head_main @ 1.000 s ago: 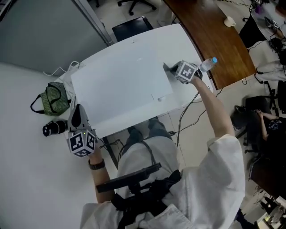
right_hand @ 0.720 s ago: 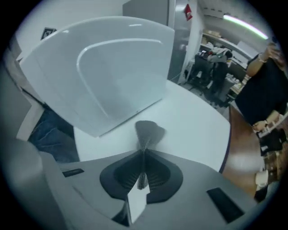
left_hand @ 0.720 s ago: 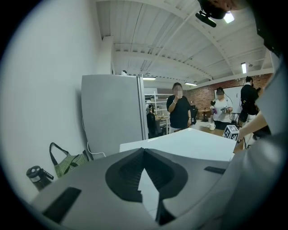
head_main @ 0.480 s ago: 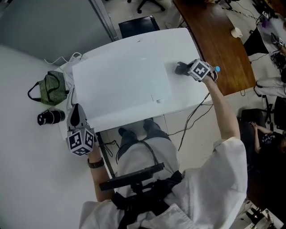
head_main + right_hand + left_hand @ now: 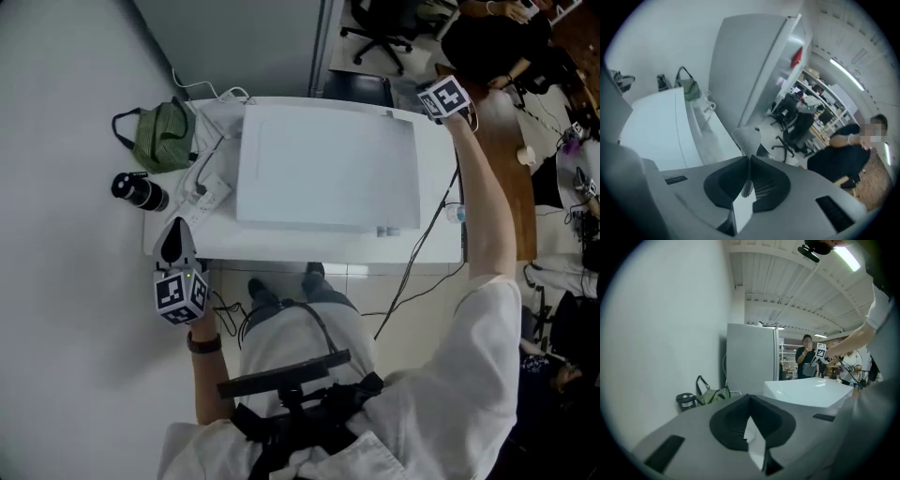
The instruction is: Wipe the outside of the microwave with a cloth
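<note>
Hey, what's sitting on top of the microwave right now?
Nothing rests on the microwave; its top is bare white. The right gripper, shut on a grey cloth, is by the far right corner; contact there is hidden.

The left gripper [image 5: 174,246] is sitting at the lower left of the head view, pointing up the frame. Its 2 jaws are pressing together with nothing between them. The right arm [image 5: 483,216] is stretching out nearly straight toward the upper right of that view. There, the right gripper [image 5: 436,98] is pinching a cloth [image 5: 746,138] between its 2 closed jaws.
</note>
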